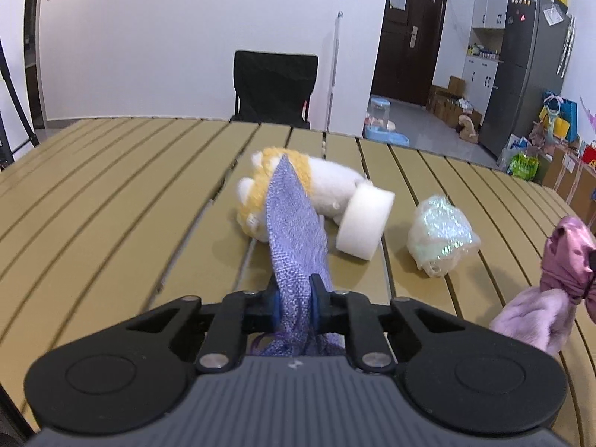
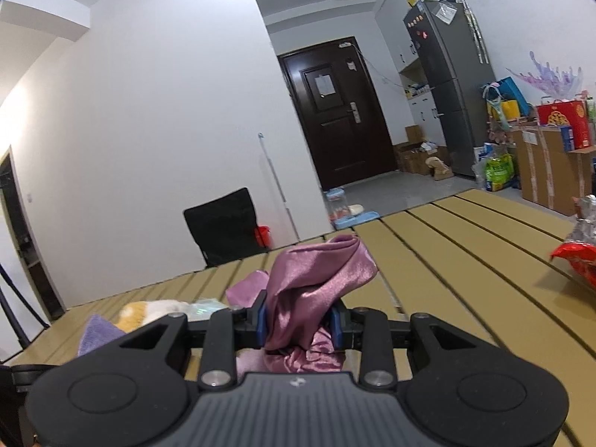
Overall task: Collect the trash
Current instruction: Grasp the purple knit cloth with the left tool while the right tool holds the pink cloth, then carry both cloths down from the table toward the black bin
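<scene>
Room: white-walled flat, dark door [image 2: 337, 111] at the back, grey fridge [image 2: 452, 85] to its right, boxes and bags piled on the floor past that.
Surface: slatted tan table [image 1: 111, 201], boards running away from both cameras.
Left gripper [image 1: 294, 298]: jaws pinched tight on a purple woven cloth [image 1: 294, 231]. No gap showing either side of the fabric, so it's properly clamped.
Purple woven cloth: sticks up and forward out of the jaws in a pointy fold, with a frayed bit hanging behind the pads. Its tip overlaps the plush toy in this view; can't tell if they actually touch.
Right gripper [image 2: 300, 322]: closed down on a bunched pink satin cloth [image 2: 320, 279], blue pads squeezing it from both sides, jaws a little apart because of the wad.
Pink satin cloth: bulges up above the jaws, and more of it spills under them.
Plush toy [image 1: 327, 186]: white and yellow, lying on its side mid-table just beyond the left gripper.
White foam disc [image 1: 365, 219]: right against the plush toy's end, tilted up on edge.
Iridescent wrapper ball [image 1: 439, 234]: crumpled, shiny, near the disc but not touching it.
Red snack bag [image 2: 577, 257]: far right edge of the table in the right wrist view, well away from everything else.
Black chair [image 1: 273, 87]: behind the far side of the table, against the wall.
</scene>
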Tool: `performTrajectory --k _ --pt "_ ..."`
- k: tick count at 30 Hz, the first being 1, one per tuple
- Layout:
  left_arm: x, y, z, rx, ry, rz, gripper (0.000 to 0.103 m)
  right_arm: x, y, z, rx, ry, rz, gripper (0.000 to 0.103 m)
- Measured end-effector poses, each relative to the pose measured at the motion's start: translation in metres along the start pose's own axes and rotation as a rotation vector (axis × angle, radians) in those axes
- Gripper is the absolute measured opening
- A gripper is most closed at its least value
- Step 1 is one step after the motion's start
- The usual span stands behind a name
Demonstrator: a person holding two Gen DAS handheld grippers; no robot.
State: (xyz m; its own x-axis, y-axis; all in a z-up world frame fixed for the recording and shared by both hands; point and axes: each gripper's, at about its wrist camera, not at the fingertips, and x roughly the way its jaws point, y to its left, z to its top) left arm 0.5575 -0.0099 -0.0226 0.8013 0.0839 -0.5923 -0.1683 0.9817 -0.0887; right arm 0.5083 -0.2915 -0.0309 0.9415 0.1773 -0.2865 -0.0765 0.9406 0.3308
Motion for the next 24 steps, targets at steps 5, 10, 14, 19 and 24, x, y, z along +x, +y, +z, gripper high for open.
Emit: performTrajectory --k 5,10,14,19,24 --pt "-0.022 0.014 0.005 -0.010 -0.035 -0.010 0.015 -0.006 0.014 0.000 0.011 -0.022 0.034 0.030" --pt "-0.044 0.024 0.007 -0.010 -0.070 -0.018 0.015 -0.017 0.026 0.003 0.020 -0.051 0.072 0.030" --pt "-0.064 0.030 0.006 -0.005 -0.097 -0.035 0.015 -0.030 0.034 0.002 0.027 -0.065 0.099 0.030" --pt "-0.091 0.034 0.003 -0.008 -0.122 -0.065 0.015 -0.051 0.046 -0.003 0.023 -0.077 0.123 0.030" --pt "-0.113 0.042 -0.006 -0.025 -0.118 -0.108 0.015 -0.079 0.054 -0.009 0.009 -0.096 0.143 0.030"
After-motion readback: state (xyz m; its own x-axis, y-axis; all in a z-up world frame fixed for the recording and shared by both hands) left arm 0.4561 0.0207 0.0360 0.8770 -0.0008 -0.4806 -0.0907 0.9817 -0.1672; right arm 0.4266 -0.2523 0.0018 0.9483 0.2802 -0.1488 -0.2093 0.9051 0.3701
